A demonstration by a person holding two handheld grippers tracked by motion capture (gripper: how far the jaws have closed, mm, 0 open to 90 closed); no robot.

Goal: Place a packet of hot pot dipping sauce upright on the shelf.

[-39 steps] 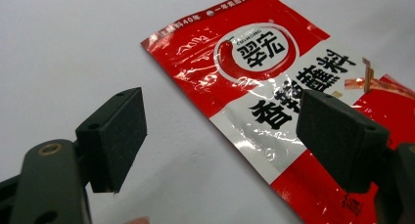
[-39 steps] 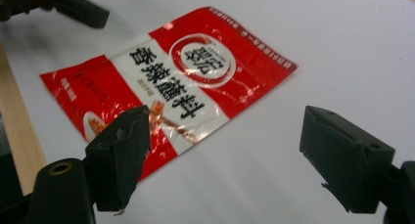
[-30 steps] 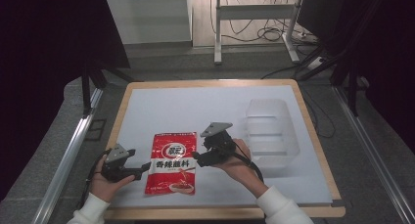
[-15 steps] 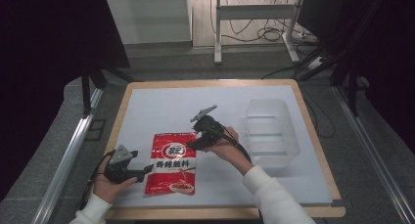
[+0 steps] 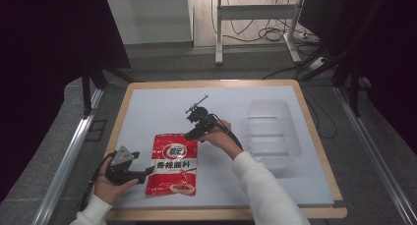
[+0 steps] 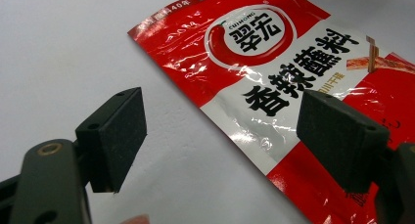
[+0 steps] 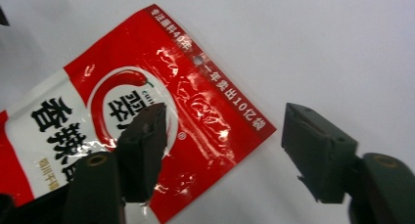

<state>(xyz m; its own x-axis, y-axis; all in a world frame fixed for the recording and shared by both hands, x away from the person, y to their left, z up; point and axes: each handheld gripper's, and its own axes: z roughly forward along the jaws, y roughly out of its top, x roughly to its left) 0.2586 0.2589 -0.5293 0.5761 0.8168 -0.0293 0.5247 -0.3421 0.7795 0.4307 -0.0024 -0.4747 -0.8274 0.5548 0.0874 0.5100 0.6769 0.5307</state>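
On the white table, one red seasoning packet and one clear plastic container are lying. The right gripper, jaws just closing yet apart, is straddling the packet's top corner. The left gripper is gaping wide at its edge.

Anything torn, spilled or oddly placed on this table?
Nothing stands out. The red seasoning pouch lies flat and sealed on the white table, its foil only lightly creased, with no spill around it. The clear plastic bin sits upright to its right.
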